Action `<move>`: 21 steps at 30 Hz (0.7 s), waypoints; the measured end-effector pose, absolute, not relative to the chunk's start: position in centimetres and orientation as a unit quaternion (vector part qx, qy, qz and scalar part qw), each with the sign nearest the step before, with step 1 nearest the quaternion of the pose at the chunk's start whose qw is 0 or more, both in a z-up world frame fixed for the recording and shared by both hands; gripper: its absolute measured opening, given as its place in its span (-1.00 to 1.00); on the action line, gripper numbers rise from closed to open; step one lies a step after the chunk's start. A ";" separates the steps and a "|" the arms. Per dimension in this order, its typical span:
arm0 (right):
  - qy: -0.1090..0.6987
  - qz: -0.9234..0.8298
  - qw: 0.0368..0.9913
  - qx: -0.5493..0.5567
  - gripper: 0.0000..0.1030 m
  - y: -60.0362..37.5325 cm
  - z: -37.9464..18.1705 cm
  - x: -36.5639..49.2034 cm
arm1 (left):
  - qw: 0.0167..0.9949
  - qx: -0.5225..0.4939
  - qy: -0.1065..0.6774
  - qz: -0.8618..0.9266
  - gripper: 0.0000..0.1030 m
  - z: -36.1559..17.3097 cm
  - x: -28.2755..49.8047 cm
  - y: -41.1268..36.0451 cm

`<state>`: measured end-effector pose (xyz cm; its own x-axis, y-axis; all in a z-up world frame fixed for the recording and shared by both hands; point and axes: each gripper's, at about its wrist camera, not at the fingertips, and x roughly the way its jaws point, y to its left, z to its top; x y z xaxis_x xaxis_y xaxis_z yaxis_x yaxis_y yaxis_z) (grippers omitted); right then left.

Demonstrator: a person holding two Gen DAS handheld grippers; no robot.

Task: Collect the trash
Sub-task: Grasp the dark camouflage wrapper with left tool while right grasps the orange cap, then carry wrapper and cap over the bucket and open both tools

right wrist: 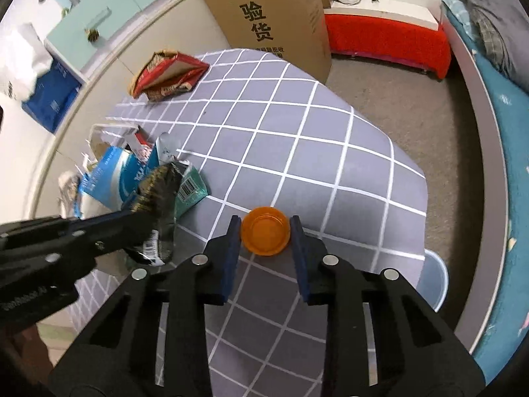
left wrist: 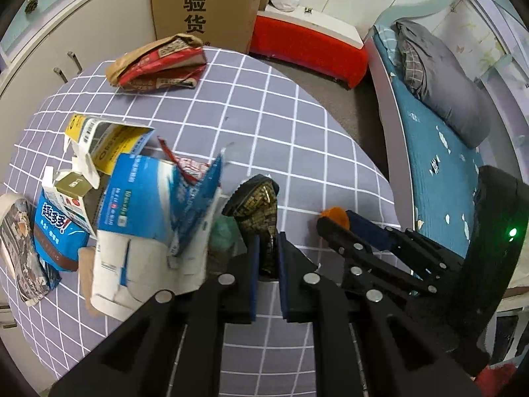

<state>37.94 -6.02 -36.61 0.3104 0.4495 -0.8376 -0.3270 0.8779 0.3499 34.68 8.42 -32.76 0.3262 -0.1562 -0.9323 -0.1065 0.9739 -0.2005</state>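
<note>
My left gripper (left wrist: 267,248) is shut on a dark, gold-patterned wrapper (left wrist: 259,205), which hangs above the grey checked tablecloth (left wrist: 264,112). The right wrist view shows that same wrapper (right wrist: 162,185) at the left, at the tip of the left gripper (right wrist: 145,198). My right gripper (right wrist: 266,228) has a round orange cap (right wrist: 266,233) between its blue pads, and both pads touch its rim. In the left wrist view the orange cap (left wrist: 335,215) sits at the right gripper's tip. A pile of torn cartons (left wrist: 142,211) and a blue snack bag (left wrist: 56,228) lies at the left.
A crumpled brown and red paper bag (left wrist: 158,63) lies at the table's far edge. Behind it stands a tall cardboard box (left wrist: 201,3), next to a red bench (left wrist: 310,46). A bed (left wrist: 439,152) runs along the right. A pale blue bin rim (right wrist: 436,278) shows below the table's right edge.
</note>
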 end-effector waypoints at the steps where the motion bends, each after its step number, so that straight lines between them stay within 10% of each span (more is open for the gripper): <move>1: 0.535 0.240 0.807 0.069 -0.43 -6.7 -36.5 37.9 | 0.807 -0.112 0.580 -0.017 -0.82 -32.7 34.7 8.0; 21: 0.575 0.077 0.790 0.198 -0.42 -32.1 -41.3 33.9 | 0.762 -0.071 0.628 -0.140 -0.82 -37.4 36.4 -13.9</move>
